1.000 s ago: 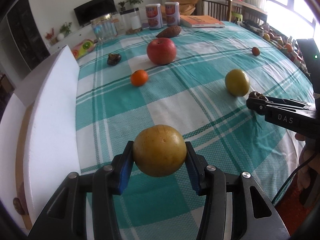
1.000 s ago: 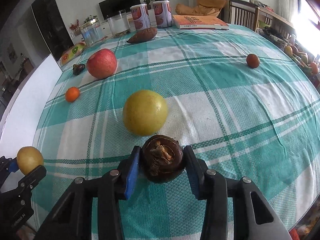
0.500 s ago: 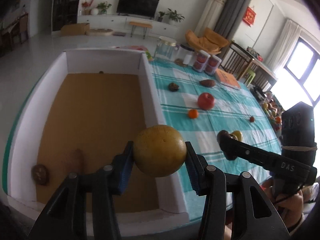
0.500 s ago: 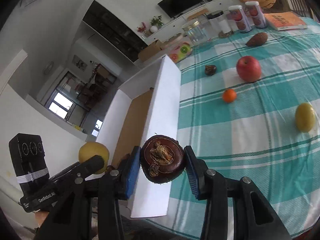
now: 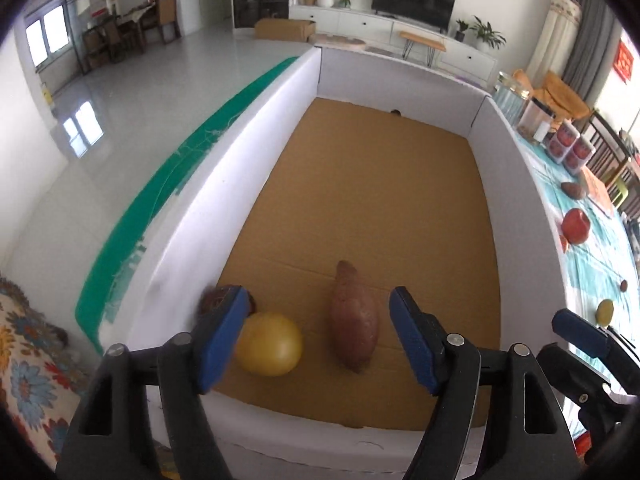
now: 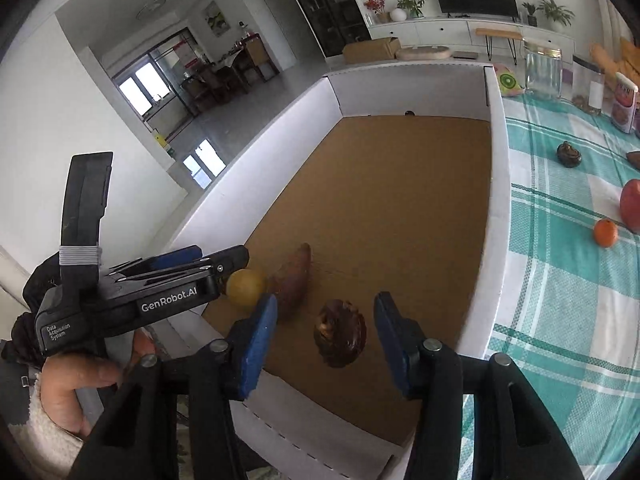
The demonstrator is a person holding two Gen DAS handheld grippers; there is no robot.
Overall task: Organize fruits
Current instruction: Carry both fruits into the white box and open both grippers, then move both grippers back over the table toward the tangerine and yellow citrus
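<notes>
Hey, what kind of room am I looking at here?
Most likely a home living and dining room: a wall TV above a low white cabinet, potted plants, and a table with a checked cloth.

Hidden, cropped and unclear parts around the box

In the left wrist view, a dark round fruit (image 5: 208, 300) sits mostly behind the left gripper's (image 5: 320, 336) blue pad, so its kind cannot be told, and the yellow fruit (image 5: 269, 343) is blurred, its left edge covered by that pad. A tiny dark speck (image 5: 396, 112) at the box's (image 5: 516, 216) far wall is too small to identify. The right gripper (image 5: 580, 340) is cut by the frame edge, only one pad showing. In the right wrist view, the apple (image 6: 631, 205) is cropped at the right edge, and the sweet potato's (image 6: 292, 276) near end lies behind a blue pad.
</notes>
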